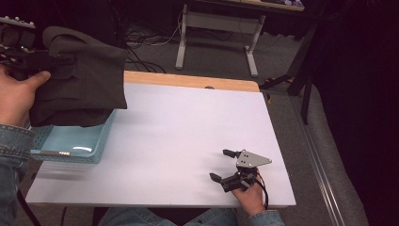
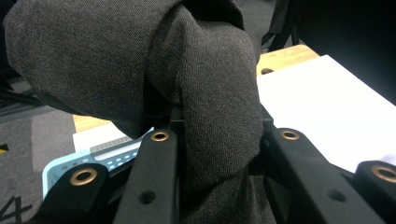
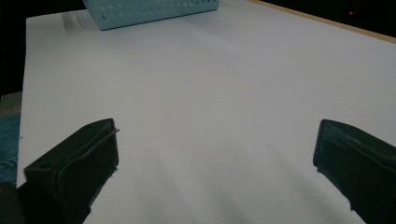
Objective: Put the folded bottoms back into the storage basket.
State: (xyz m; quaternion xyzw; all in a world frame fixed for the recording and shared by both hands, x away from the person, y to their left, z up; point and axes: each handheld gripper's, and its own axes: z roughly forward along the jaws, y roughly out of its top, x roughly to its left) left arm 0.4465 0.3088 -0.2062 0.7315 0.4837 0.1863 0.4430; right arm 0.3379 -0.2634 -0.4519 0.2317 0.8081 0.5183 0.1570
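- Your left gripper [image 1: 21,59] is up in the air, off the far left corner of the table [image 1: 188,132]. Its jaws are squeezed tight on a dark grey cloth [image 1: 80,77].
- In the left gripper view you can see the cloth [image 2: 210,93] pinched right between the two black jaws, bunched up into a thick fold.
- The rest of the cloth hangs down and forward from those jaws. It droops like a big floppy bag.
- Right under the hanging cloth sits the light blue basket [image 1: 75,141]. The bottom edge of the cloth looks very close to the basket's rim, but you cannot tell if it touches.
- So the thing that matters is this: the basket is straight below your left gripper, and the white table top is off to its right.
- If you mean to lay the cloth out on the table, I think you must carry it to the right, away from the basket.
- Your right gripper [image 1: 228,165] rests low at the near edge of the table, well apart from the cloth. Its jaws are spread wide and hold nothing.
- In the right gripper view the basket [image 3: 149,11] is far ahead of those jaws, with bare white table [image 3: 210,102] in between.
- Your left gripper is much nearer the cloth, since it already has it.
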